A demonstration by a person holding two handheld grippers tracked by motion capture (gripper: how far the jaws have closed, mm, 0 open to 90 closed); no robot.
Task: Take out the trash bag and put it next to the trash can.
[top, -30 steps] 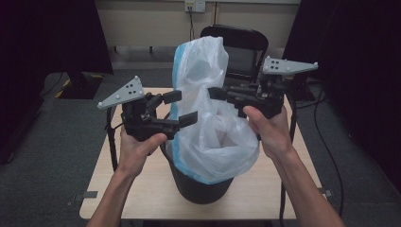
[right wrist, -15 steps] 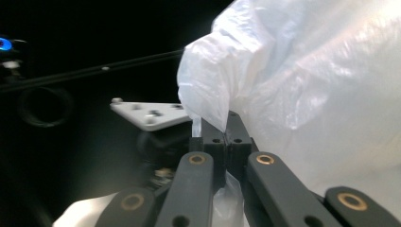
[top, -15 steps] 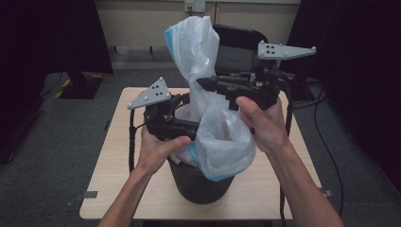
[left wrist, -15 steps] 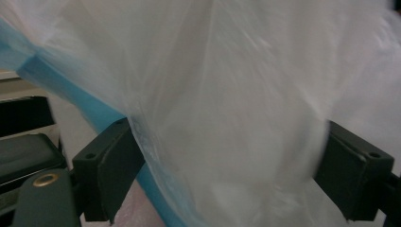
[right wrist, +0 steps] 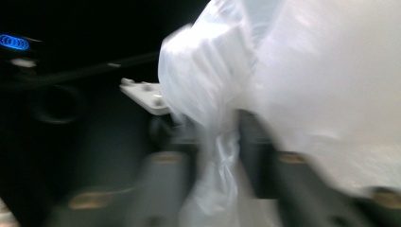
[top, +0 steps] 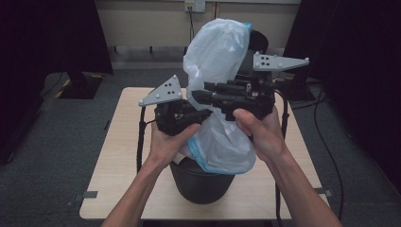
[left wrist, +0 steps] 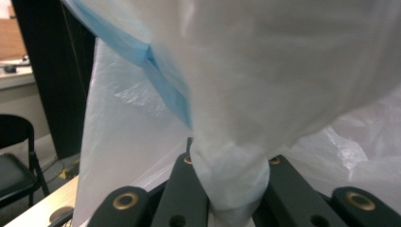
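A white see-through plastic bag (top: pixel 222 52) with a blue rim stands tall out of a black bin (top: pixel 198 182) on the wooden table (top: pixel 123 156). My left gripper (top: pixel 205 112) reaches in from the left and is shut on a bunched part of the bag (left wrist: pixel 231 184), which sits squeezed between its black jaws. My right gripper (top: pixel 197 97) crosses in from the right just above the left one, shut on a thin twisted strand of the bag (right wrist: pixel 215 175). The right gripper view is blurred. The bag's lower bulge hangs over the bin's rim.
The bin stands near the table's front edge, between the person's forearms. A black chair (top: pixel 257 40) is behind the table, and a folding chair (left wrist: pixel 16 165) stands on the floor off to the side. Cables (top: pixel 141 137) trail from both grippers. Dark curtains flank the table.
Both grippers have come together at the middle of the bag and risen. The bag is gathered narrower at its waist and drawn higher out of the bin.
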